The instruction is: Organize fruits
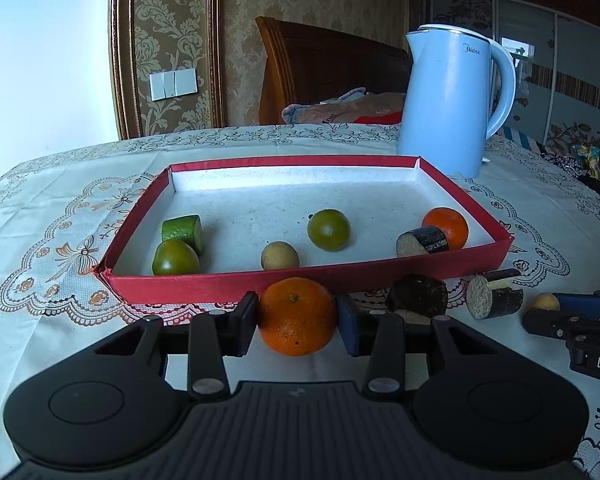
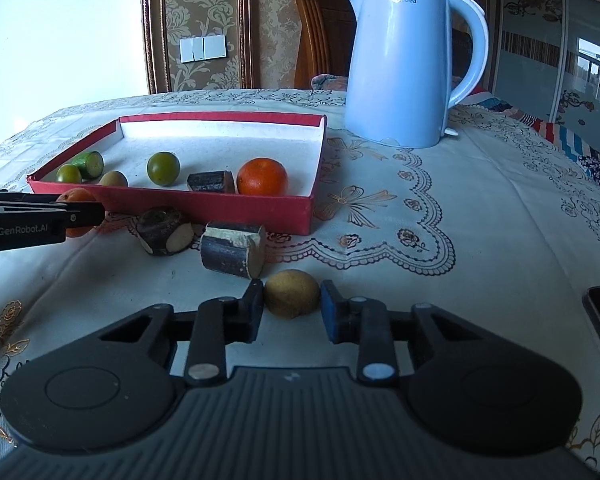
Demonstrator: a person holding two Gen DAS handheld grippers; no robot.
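On the left half of the desk (image 1: 40, 208), which is wearing a pale lace-patterned cloth, a shallow red tray (image 1: 204, 282) is lying with its white floor showing. Inside it, going from left to right, a green cut chunk (image 1: 182, 232) is touching a green round fruit (image 1: 175, 258) at the near-left corner, a small tan fruit (image 1: 280, 256) is sitting by the near wall, another green fruit (image 1: 329, 229) is resting mid-tray, and a dark-skinned cut piece (image 1: 422, 241) is leaning against an orange (image 1: 448, 226) at the right end.

Just outside the tray's near wall, the left tongs (image 1: 297, 318) are gripping a second orange (image 1: 296, 316), both pads pressing on its sides while it is sitting on the cloth close to the red wall.

Further right, two dark cut pieces are lying on the cloth: a stubby one (image 2: 165, 231) beside the left tongs and a longer one (image 2: 233, 249) just past it, both near the tray's front wall.

Right of those, the right tongs (image 2: 292, 308) are clenching on a small yellowish-brown fruit (image 2: 292, 293) that is resting on the cloth just beside the longer dark piece; the dark pad is touching one side and the blue pad is standing at the other.

Behind, a pale blue kettle (image 2: 400, 76) is standing upright on the desk beyond the tray's far right corner.
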